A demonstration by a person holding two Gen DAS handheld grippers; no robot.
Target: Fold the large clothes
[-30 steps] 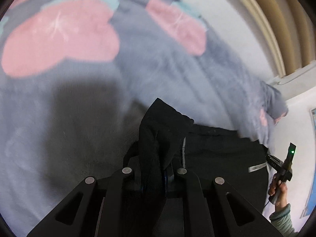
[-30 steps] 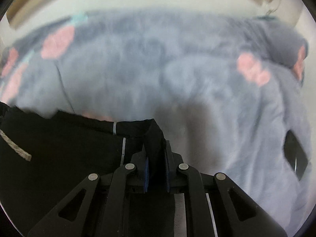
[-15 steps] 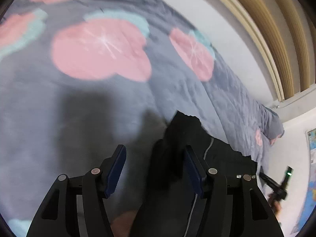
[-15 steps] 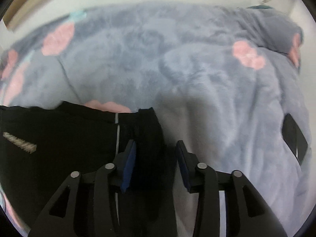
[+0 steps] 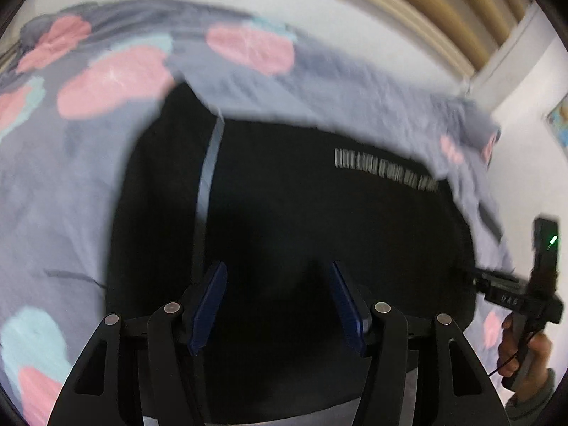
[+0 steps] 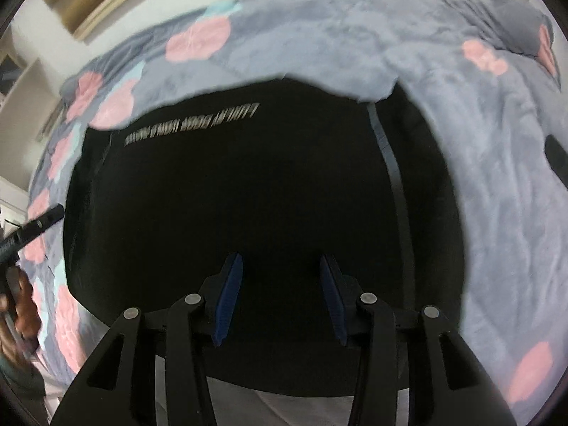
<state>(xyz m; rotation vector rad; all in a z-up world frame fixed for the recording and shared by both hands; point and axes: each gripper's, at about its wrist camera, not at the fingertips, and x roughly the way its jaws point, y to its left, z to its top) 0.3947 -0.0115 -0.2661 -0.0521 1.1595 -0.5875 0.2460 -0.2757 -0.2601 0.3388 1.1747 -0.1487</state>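
Note:
A large black garment (image 5: 301, 220) with a grey stripe and a line of pale lettering lies flat on a grey blanket with pink shapes (image 5: 113, 81). It fills the middle of the right wrist view too (image 6: 266, 184). My left gripper (image 5: 277, 301) is open and empty, raised above the garment's near part. My right gripper (image 6: 280, 291) is open and empty too, above the same garment. The right gripper shows at the right edge of the left wrist view (image 5: 511, 287), held by a hand.
The blanket (image 6: 497, 163) covers a bed that runs to a white wall (image 5: 319, 17). A small dark object (image 6: 557, 156) lies on the blanket at the right. A wooden frame (image 5: 443, 10) is on the wall behind.
Both grippers were shut on folds of the black garment; they opened, let go and pulled back and up. The garment now lies spread flat.

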